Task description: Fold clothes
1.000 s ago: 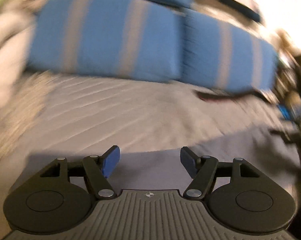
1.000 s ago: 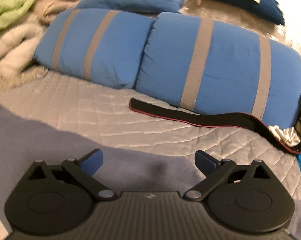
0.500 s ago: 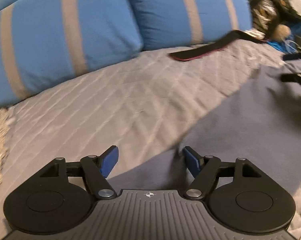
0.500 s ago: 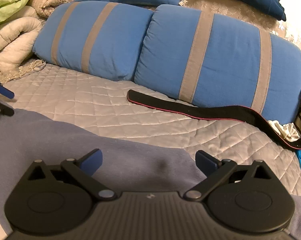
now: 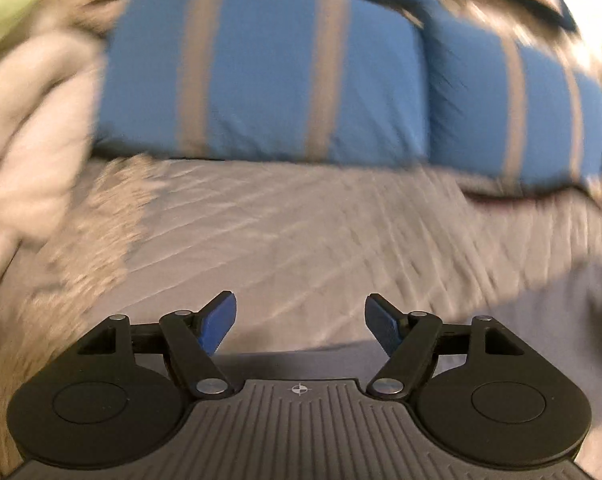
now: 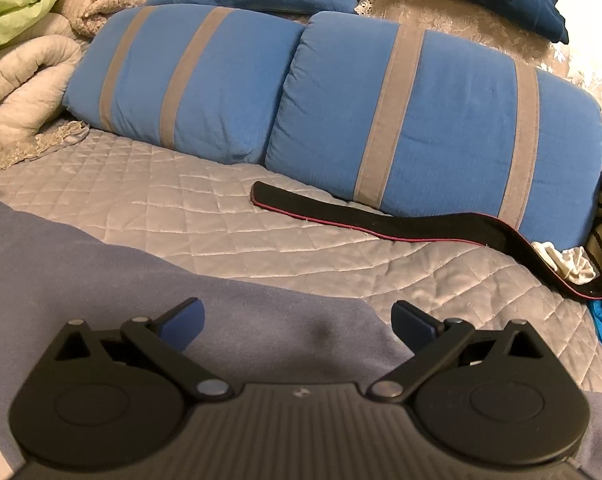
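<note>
A: Where was the blue-grey garment (image 6: pixel 101 280)?

B: It lay flat on the quilted bed cover (image 6: pixel 221 216), directly under the right hand-held gripper (image 6: pixel 297 322). Its far edge passed just beyond the fingertips.

A: And that gripper, was it holding the cloth?

B: No. Its jaws stood apart, with nothing between them. The left hand-held gripper (image 5: pixel 299 322) was also apart and empty, near the garment's edge; that view was blurred.

A: What lay further away?

B: A black strap (image 6: pixel 381 220) on the cover, touching two blue striped pillows (image 6: pixel 421 120).
</note>
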